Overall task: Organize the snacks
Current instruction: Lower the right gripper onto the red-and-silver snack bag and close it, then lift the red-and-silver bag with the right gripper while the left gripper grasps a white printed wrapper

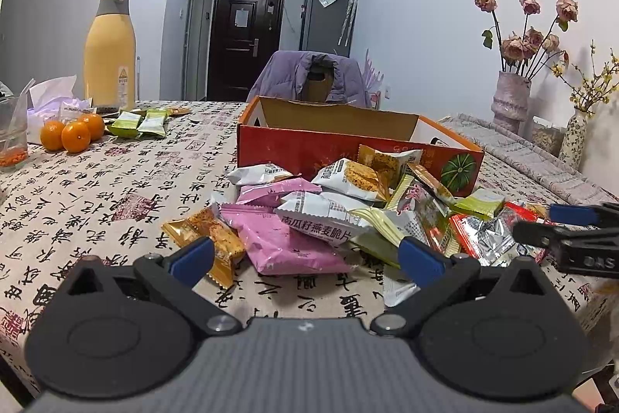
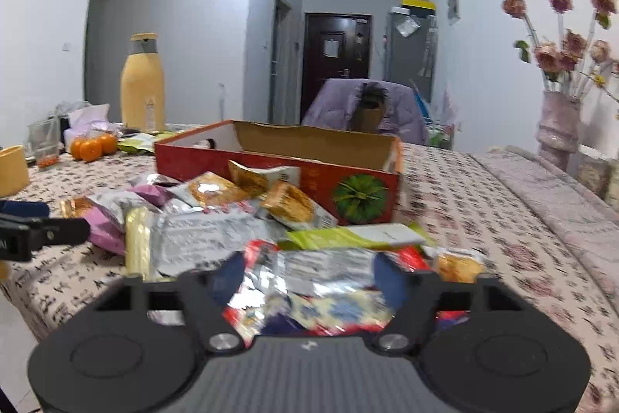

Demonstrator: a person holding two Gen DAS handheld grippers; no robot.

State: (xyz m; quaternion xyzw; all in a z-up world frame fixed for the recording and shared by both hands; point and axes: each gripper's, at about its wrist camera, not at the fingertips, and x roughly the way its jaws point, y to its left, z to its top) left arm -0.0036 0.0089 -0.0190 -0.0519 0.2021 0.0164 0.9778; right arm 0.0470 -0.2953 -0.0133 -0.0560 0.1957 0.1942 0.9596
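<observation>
— Jaws first: how do yours stand?

— Both pairs gape. On my left gripper (image 1: 305, 254) nothing sits between the blue pads; it hangs low over the near end of the snack pile (image 1: 348, 211), a pink packet (image 1: 278, 242) just ahead. My right gripper (image 2: 309, 277) is spread over a crinkled red-and-silver packet (image 2: 294, 281) that lies between the pads. That view is blurred, and I see neither pad pressing on it.

— And the containers?

— One red cardboard box (image 1: 329, 149), open-topped, stands behind the pile, with a few packets leaning on its front wall. From this low angle I cannot see its floor, so I cannot tell what is inside. A glass (image 1: 13, 138) at far left holds small orange bits at the bottom.

— Counts?

— Three oranges (image 1: 71, 134), a yellow bottle (image 1: 110, 49) behind them, and two green packets (image 1: 141, 122) in plain view beside them. Two vases with flowers (image 1: 510, 99) on the right. The pile overlaps too much to count.

— Room to move?

— Bare table (image 1: 96, 196) lies left of the pile. On the right, cloth runs clear past the box.
</observation>
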